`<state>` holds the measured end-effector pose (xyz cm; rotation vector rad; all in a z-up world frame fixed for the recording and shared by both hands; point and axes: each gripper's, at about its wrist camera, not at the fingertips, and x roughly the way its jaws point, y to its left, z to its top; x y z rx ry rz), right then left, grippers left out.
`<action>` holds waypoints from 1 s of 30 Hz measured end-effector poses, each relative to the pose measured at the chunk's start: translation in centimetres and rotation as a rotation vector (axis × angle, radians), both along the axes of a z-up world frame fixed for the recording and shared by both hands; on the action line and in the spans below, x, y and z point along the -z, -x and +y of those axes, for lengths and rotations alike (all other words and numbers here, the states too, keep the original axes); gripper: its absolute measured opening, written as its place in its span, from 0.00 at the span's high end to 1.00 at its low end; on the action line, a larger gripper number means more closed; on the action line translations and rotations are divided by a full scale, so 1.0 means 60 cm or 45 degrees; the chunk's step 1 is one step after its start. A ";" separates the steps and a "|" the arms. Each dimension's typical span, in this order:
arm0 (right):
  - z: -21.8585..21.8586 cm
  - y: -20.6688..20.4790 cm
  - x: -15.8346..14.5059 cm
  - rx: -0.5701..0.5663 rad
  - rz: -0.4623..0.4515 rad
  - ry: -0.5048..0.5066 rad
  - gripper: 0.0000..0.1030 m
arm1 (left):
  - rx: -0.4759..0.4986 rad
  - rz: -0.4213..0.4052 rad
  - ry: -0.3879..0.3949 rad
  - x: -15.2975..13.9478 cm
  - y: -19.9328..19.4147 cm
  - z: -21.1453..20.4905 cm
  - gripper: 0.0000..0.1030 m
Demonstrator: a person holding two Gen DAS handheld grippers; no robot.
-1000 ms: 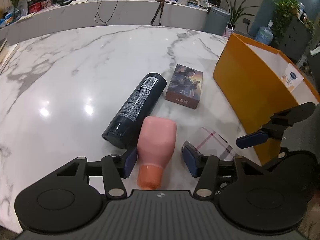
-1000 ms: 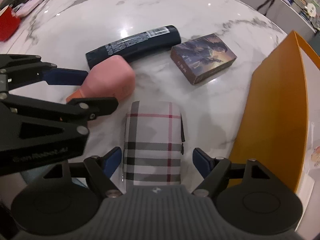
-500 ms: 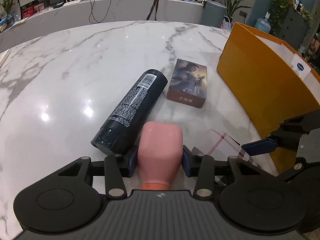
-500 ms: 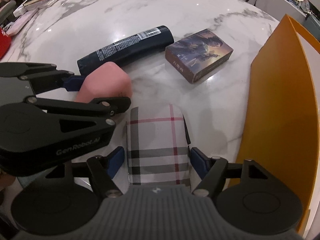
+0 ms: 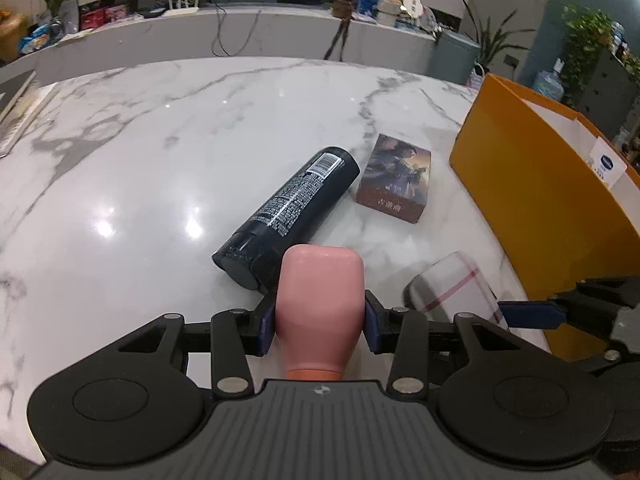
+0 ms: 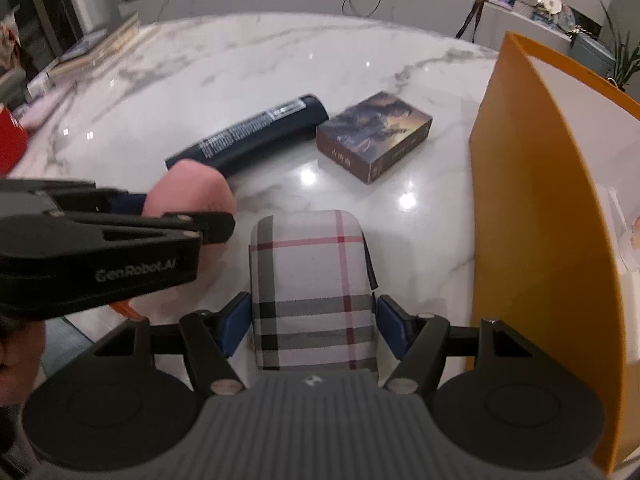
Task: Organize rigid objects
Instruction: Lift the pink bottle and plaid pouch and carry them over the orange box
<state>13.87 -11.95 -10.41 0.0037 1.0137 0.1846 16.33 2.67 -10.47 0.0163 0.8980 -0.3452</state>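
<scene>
My left gripper (image 5: 320, 322) is shut on a pink bottle (image 5: 322, 300) with an orange cap and holds it lifted off the marble table (image 5: 160, 160). My right gripper (image 6: 312, 326) is shut on a plaid case (image 6: 310, 276), also raised; the case shows blurred in the left wrist view (image 5: 452, 286). The pink bottle shows in the right wrist view (image 6: 188, 192) to the left of the case. A dark blue bottle (image 5: 292, 208) lies on its side on the table, with a picture box (image 5: 394, 180) beside it.
An orange open box (image 5: 532, 200) stands at the right with a white card inside; it also shows in the right wrist view (image 6: 532, 208). Books and a red object (image 6: 10, 140) lie at the table's far left. A counter runs behind.
My left gripper closed on the pink bottle and lifted it. My right gripper closed on the plaid case and raised it off the table. The other objects have not moved.
</scene>
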 end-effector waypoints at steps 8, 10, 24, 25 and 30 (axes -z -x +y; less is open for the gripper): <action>-0.021 0.037 -0.061 0.027 -0.169 -0.071 0.35 | -0.030 -0.113 0.016 -0.065 0.027 -0.006 0.53; -0.028 0.044 -0.082 0.039 -0.216 -0.087 0.35 | -0.031 -0.153 0.026 -0.090 0.035 -0.012 0.53; -0.158 0.080 -0.224 0.113 -0.398 -0.138 0.35 | 0.171 -0.317 0.102 -0.247 0.052 -0.136 0.53; -0.172 0.080 -0.226 0.124 -0.393 -0.135 0.35 | 0.196 -0.315 0.105 -0.252 0.049 -0.151 0.53; -0.256 0.067 -0.227 0.187 -0.343 -0.105 0.35 | 0.313 -0.269 0.131 -0.264 0.019 -0.233 0.53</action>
